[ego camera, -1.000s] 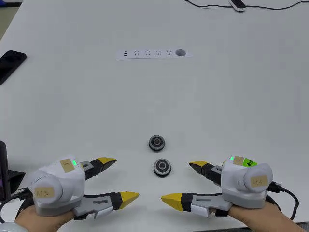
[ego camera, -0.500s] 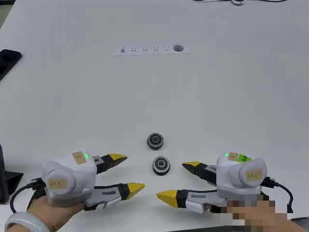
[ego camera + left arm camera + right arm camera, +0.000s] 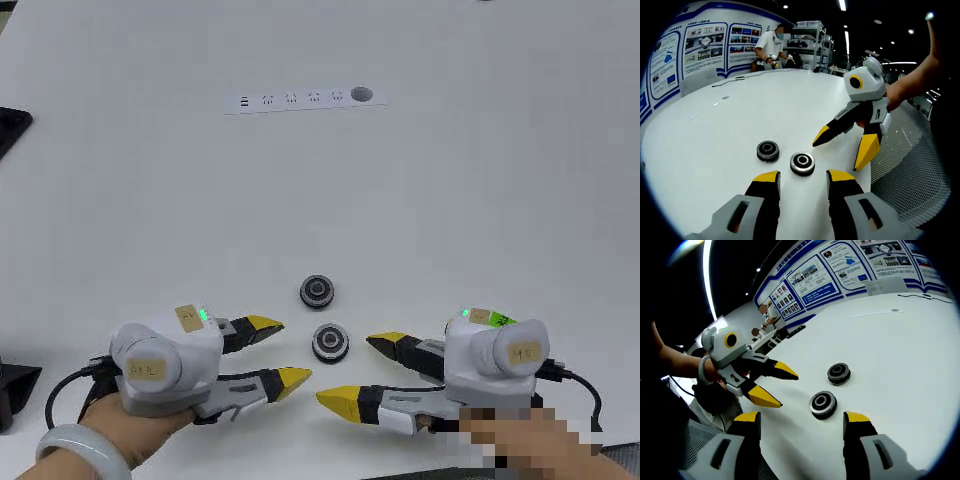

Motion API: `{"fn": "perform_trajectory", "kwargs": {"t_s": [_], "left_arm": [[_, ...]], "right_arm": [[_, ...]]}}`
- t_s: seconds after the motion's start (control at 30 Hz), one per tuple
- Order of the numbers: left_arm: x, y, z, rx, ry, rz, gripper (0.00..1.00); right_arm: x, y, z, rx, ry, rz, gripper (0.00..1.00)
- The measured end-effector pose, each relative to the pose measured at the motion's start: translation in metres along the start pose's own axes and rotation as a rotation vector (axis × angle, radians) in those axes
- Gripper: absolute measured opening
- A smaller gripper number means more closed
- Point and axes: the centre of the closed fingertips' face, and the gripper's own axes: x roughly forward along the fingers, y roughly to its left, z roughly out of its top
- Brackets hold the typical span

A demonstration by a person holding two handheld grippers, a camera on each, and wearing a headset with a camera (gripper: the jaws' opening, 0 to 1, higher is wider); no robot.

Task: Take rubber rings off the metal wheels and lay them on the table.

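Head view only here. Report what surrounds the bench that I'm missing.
Observer: In the left gripper view, a person stands beyond the far edge of the table.
Operator: Give me the walls.
Observer: Blue-framed posters line the wall, seen in the right gripper view.
Operator: Now below the table edge.
Observer: The left gripper view shows a mesh surface lower down, beside the table.

It looks like a lab or showroom: a big white desk [image 3: 450, 200] with a power strip [image 3: 300, 98], blue-framed technical posters [image 3: 705, 47] behind it, equipment racks [image 3: 812, 36] and ceiling lamps [image 3: 842, 5].
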Motion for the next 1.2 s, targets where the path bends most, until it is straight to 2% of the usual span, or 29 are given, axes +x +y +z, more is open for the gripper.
{"fn": "perform_trajectory", "kwargs": {"t_s": [0.27,0.6,0.73,0.83,1.2], "left_arm": [[0.013,-0.003,0.007,0.036,0.014,-0.027,0.31],[0.031,-0.004,0.009,0.101,0.055,-0.038,0.23],[0.038,-0.002,0.007,0.128,0.083,-0.029,0.19],[0.041,-0.003,0.009,0.138,0.088,-0.032,0.16],[0.05,-0.002,0.003,0.163,0.125,-0.039,0.15]], "right_arm": [[0.004,0.002,-0.001,0.021,-0.005,0.012,0.66],[0.005,0.001,0.005,0.043,-0.031,0.014,0.65],[0.005,0.0,0.005,0.049,-0.035,0.014,0.65],[0.005,0.0,0.005,0.054,-0.038,0.014,0.65],[0.005,-0.003,0.008,0.07,-0.052,0.012,0.64]]}}
